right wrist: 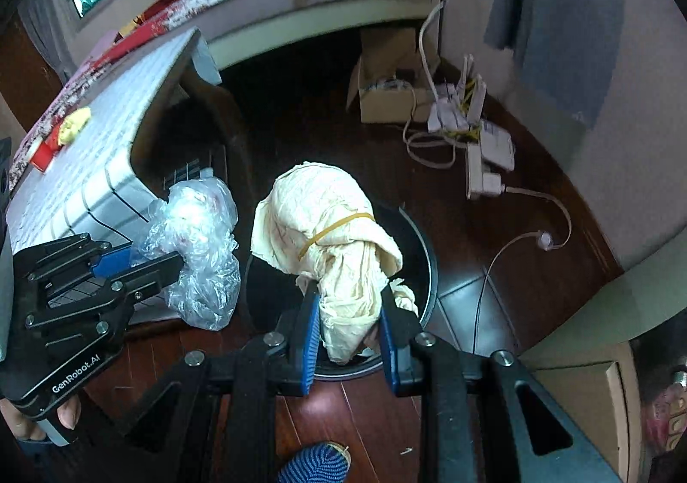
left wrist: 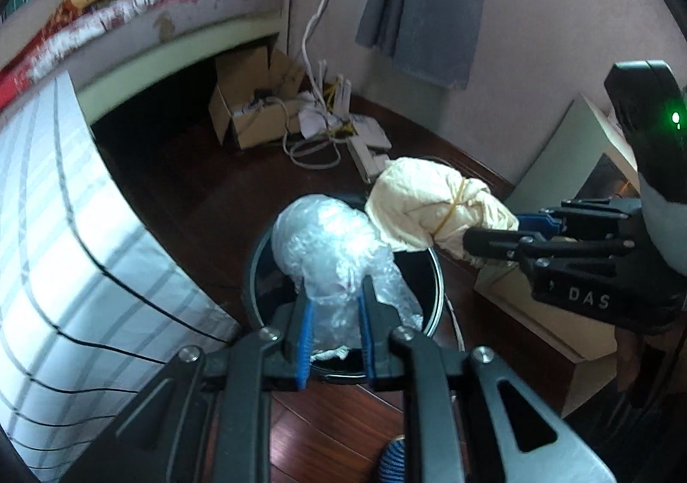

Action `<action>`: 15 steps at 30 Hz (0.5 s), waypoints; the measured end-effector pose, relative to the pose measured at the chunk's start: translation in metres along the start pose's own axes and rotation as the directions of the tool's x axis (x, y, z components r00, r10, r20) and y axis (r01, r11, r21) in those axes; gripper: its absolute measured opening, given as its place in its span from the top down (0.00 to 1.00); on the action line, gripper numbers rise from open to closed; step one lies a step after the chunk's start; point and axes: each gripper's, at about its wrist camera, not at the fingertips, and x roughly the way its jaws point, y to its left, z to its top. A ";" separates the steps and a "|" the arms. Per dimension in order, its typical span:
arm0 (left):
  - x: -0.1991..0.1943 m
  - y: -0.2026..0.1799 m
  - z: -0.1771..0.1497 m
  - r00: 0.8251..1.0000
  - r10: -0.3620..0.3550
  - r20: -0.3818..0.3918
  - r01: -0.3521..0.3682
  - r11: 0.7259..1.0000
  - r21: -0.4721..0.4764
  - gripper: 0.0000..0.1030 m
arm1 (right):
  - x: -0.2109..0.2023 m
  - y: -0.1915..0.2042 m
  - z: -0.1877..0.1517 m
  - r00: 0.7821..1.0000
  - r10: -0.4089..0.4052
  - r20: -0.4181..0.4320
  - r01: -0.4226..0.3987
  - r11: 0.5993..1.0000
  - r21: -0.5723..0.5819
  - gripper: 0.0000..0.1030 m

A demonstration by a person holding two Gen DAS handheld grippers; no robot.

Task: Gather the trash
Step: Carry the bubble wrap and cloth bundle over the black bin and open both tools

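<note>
Left wrist view: a wad of clear plastic wrap (left wrist: 339, 251) is clamped between the blue pads of the left gripper (left wrist: 335, 307) and held above the open black trash bin (left wrist: 433, 294) on the dark wooden floor (left wrist: 202, 199). In the same view the right gripper (left wrist: 493, 234) is closed on a cream cloth bundle (left wrist: 421, 204) bound with a rubber band, near the bin's far rim.

The task is judged well advanced — 2 pieces are gathered and carried to the bin, yet neither is released. Something white lies at the bin's bottom, too hidden to name. On the striped bedcover (right wrist: 107, 148), small yellow and red items (right wrist: 64, 135) are seen; whether they are trash cannot be told.

Both grippers are angled downward — left from the bin's near-left side, right from its right.
</note>
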 end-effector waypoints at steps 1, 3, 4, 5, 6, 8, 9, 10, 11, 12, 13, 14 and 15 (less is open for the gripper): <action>0.005 0.001 -0.002 1.000 -0.003 -0.012 0.003 1.000 -0.008 0.81 | 0.008 -0.001 -0.001 1.000 0.003 -0.017 -0.003 1.000 -0.005 0.75; 0.017 0.003 -0.005 0.999 -0.007 -0.041 0.007 1.000 -0.019 0.81 | 0.019 0.000 -0.002 0.999 0.001 -0.041 -0.001 1.000 -0.016 0.75; 0.022 0.004 -0.007 0.999 -0.008 -0.052 0.006 1.000 -0.023 0.81 | 0.025 -0.001 -0.002 0.999 -0.007 -0.053 0.005 1.000 -0.024 0.75; 0.027 0.005 -0.009 0.998 -0.007 -0.063 0.005 1.000 -0.028 0.81 | 0.031 -0.002 -0.003 0.998 -0.011 -0.064 0.010 1.000 -0.027 0.75; 0.032 0.006 -0.009 0.997 -0.007 -0.072 0.005 1.000 -0.031 0.81 | 0.035 -0.004 -0.003 0.997 -0.012 -0.070 0.010 1.000 -0.026 0.75; 0.040 0.007 -0.011 0.996 -0.011 -0.084 0.007 0.999 -0.038 0.81 | 0.046 -0.009 -0.004 0.996 -0.010 -0.093 0.008 1.000 -0.018 0.75; 0.043 0.008 -0.012 0.996 -0.018 -0.089 0.015 0.999 -0.042 0.81 | 0.049 -0.009 -0.004 0.995 -0.010 -0.102 0.008 1.000 -0.016 0.75; 0.046 0.008 -0.012 0.995 -0.022 -0.094 0.018 0.999 -0.043 0.81 | 0.054 -0.011 -0.005 0.994 -0.009 -0.111 0.007 1.000 -0.015 0.75; 0.049 0.008 -0.013 0.995 -0.026 -0.100 0.022 0.999 -0.042 0.80 | 0.058 -0.011 -0.005 0.993 -0.006 -0.120 0.004 1.000 -0.017 0.75; 0.052 0.007 -0.013 0.994 -0.030 -0.105 0.025 0.999 -0.042 0.78 | 0.061 -0.010 -0.003 0.992 -0.003 -0.127 0.000 1.000 -0.017 0.75; 0.055 0.008 -0.013 0.994 -0.026 -0.107 0.021 0.999 -0.043 0.74 | 0.065 -0.010 -0.002 0.990 0.005 -0.140 -0.008 1.000 -0.022 0.74; 0.057 0.007 -0.015 0.995 -0.007 -0.104 0.003 0.999 -0.041 0.62 | 0.069 -0.008 -0.001 0.988 -0.001 -0.152 -0.005 0.999 -0.036 0.74; 0.059 0.008 -0.015 0.993 0.042 -0.107 -0.046 0.998 -0.038 0.48 | 0.071 -0.007 -0.001 0.987 -0.020 -0.158 0.013 0.999 -0.045 0.64</action>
